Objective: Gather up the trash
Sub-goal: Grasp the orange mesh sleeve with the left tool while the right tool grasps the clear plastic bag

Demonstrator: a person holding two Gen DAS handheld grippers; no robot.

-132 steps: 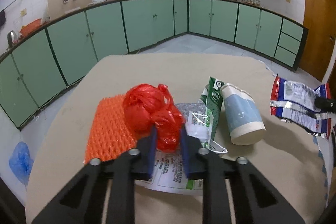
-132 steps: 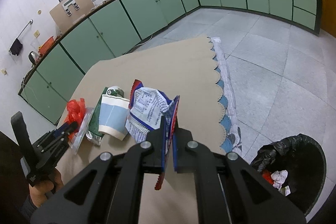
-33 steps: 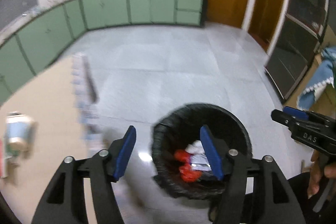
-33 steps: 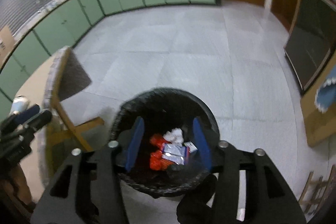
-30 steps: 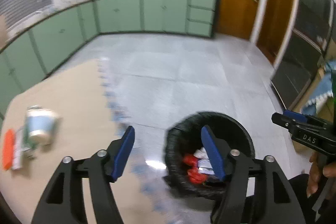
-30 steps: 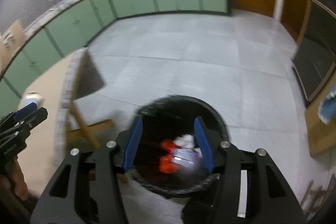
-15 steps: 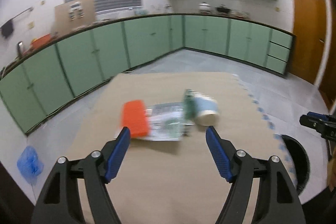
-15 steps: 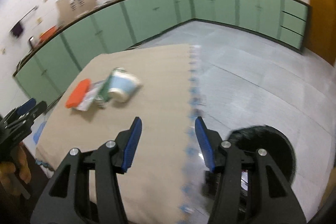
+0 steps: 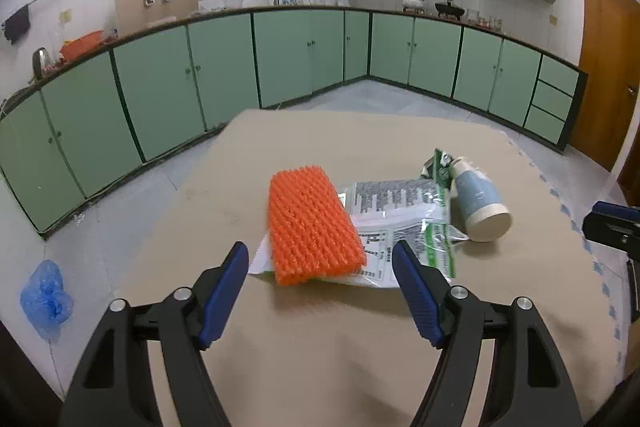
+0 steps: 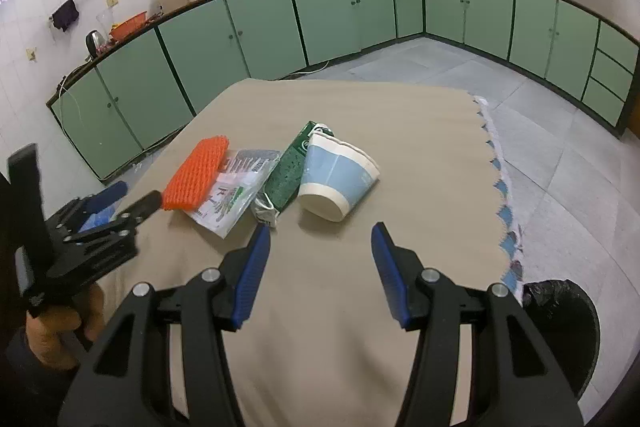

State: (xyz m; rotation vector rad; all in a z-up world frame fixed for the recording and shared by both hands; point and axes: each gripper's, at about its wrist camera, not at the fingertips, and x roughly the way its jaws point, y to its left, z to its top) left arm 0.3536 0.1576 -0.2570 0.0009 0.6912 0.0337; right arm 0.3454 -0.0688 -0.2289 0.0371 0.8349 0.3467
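Kitchen, green cabinets along the walls, tan tabletop (image 9: 320, 347) in front of me with a scalloped cloth edge on its right side. Trash sits in one cluster mid-tabletop.

Left to right across the cluster: orange mesh pad (image 9: 312, 225) lying on top of a clear printed plastic bag (image 9: 400, 223); the bag's near corner pokes out under the pad. Then a flattened green carton (image 10: 288, 173), touching the bag. Then a blue-and-white paper cup (image 10: 338, 177) on its side, mouth toward me, touching the carton. Bin (image 10: 560, 331) with a black liner is on the floor off the tabletop's right edge, near my right side.

My left gripper (image 9: 320, 291) is spread wide and empty, lined up on the pad, short of it. My right gripper (image 10: 320, 267) is also wide and empty, aimed between carton and cup, not touching either.

Step as I read it: reach for the next pickup, both claws free.

Next move, my guess: left drops over the pad's near end and pinches across its width; the pad looks soft, so it should grip easily, but the bag underneath may drag along. Right takes the cup by the rim wall, one finger inside; squeezing the outside would likely just roll it.
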